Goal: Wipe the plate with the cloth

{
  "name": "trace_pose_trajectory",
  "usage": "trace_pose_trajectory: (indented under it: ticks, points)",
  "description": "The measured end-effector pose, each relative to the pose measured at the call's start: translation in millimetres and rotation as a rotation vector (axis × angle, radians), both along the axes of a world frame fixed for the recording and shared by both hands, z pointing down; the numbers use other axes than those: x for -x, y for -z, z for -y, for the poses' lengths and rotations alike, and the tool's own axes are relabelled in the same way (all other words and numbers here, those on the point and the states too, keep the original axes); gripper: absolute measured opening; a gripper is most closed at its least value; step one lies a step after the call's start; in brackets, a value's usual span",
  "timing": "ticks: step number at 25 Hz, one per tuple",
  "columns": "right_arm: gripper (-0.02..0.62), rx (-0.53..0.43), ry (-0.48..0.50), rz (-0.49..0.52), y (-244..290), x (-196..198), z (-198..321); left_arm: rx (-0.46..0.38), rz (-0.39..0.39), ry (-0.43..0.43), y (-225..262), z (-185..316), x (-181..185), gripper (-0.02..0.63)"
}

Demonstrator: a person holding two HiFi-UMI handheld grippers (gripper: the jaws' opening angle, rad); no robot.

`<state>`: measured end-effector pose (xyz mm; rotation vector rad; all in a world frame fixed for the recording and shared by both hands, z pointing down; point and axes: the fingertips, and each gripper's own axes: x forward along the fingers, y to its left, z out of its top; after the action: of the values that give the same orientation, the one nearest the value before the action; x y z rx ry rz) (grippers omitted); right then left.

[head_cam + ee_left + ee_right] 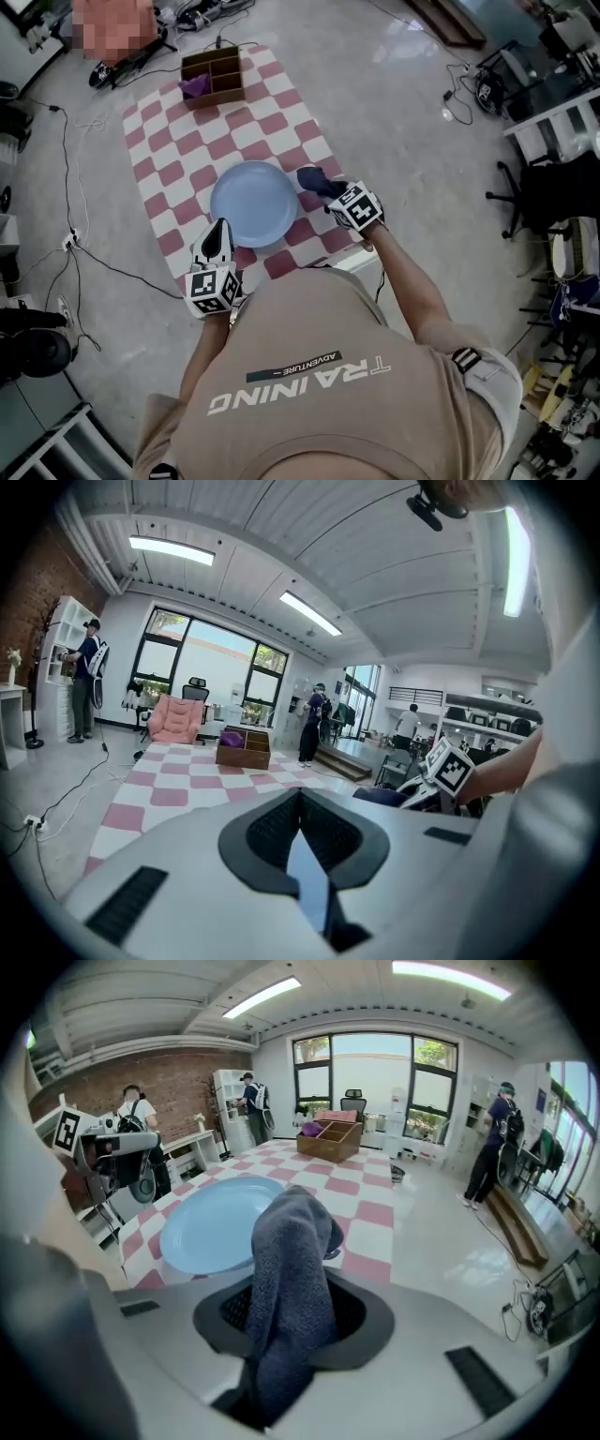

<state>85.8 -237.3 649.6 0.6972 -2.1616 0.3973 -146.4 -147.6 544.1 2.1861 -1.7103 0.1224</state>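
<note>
The plate (253,204) lies flat on the checked mat (159,178), in its near half and about midway between the left and right edges. A compartmented wooden box (214,75) stands at the far edge. The dark blue cloth (317,180) is clenched in the right gripper (330,192), with a bunched fold standing out past the jaws. It is held just off the plate's right rim, toward the mat's right edge, and no contact with the plate is seen. The left gripper (218,236) is held at the plate's near-left rim with its jaws drawn almost together. Only a thin pale-blue sliver shows in the slit, and no grasp of the plate is evident.

The wiping itself is judged not yet begun. For a good stroke, the loose fold should be brought over the rim and pressed flat onto the surface, so that fabric and not the hard jaw tips is dragged across it. The whole face would be covered by overlapping passes from the rim inward. As the plate is likely to slide on the mat, it is best steadied at its near-left rim by the left gripper.
</note>
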Motion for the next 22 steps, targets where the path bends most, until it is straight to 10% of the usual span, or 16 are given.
trace_pose_trajectory:
  ticks: [12,22]
  points:
    - [0.124,0.081,-0.069,-0.028,-51.8,-34.0,-42.5,-0.013,0.024,-0.016,5.4,-2.4,-13.5,0.015]
    - [0.246,0.108,-0.029,-0.064,-76.0,-32.9,-49.2,-0.001,0.021,0.060,2.1,-20.3,6.1,0.015]
